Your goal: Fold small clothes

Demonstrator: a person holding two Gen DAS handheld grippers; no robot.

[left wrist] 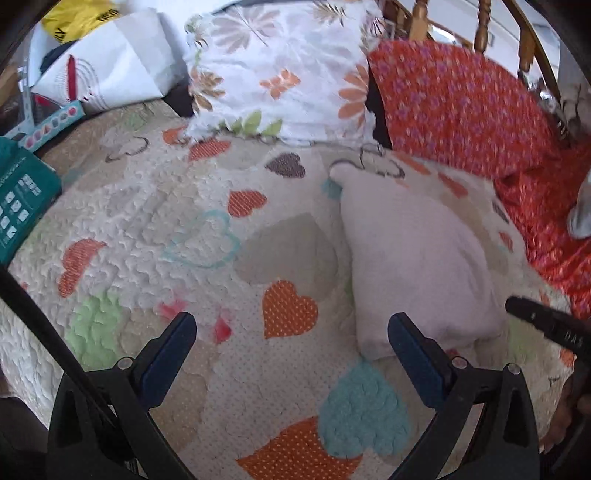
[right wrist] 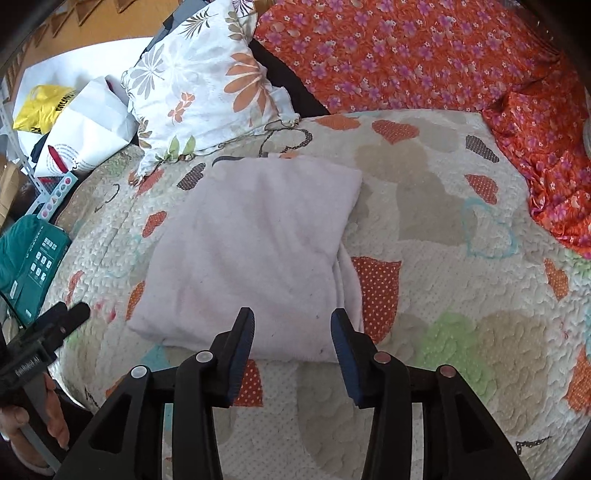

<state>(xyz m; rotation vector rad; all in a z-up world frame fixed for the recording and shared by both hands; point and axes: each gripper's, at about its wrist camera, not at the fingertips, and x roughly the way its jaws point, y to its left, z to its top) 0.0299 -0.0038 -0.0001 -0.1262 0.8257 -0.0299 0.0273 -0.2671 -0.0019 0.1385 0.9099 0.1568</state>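
Observation:
A pale pink garment (right wrist: 255,251) lies folded into a rough rectangle on the heart-patterned quilt (right wrist: 443,295). My right gripper (right wrist: 291,325) is open and empty, its fingers just above the garment's near edge. In the left wrist view the same garment (left wrist: 417,258) lies to the right of my left gripper (left wrist: 291,328), which is wide open and empty over bare quilt (left wrist: 147,221). The left gripper also shows at the left edge of the right wrist view (right wrist: 70,317). The right gripper's tip shows at the right in the left wrist view (left wrist: 535,317).
A floral white pillow (right wrist: 207,92) and an orange flowered cloth (right wrist: 406,55) lie at the far side of the bed. A teal box (right wrist: 29,258), white bags (right wrist: 85,129) and a yellow bag (right wrist: 44,107) sit at the left. A wooden chair back (left wrist: 480,26) stands behind.

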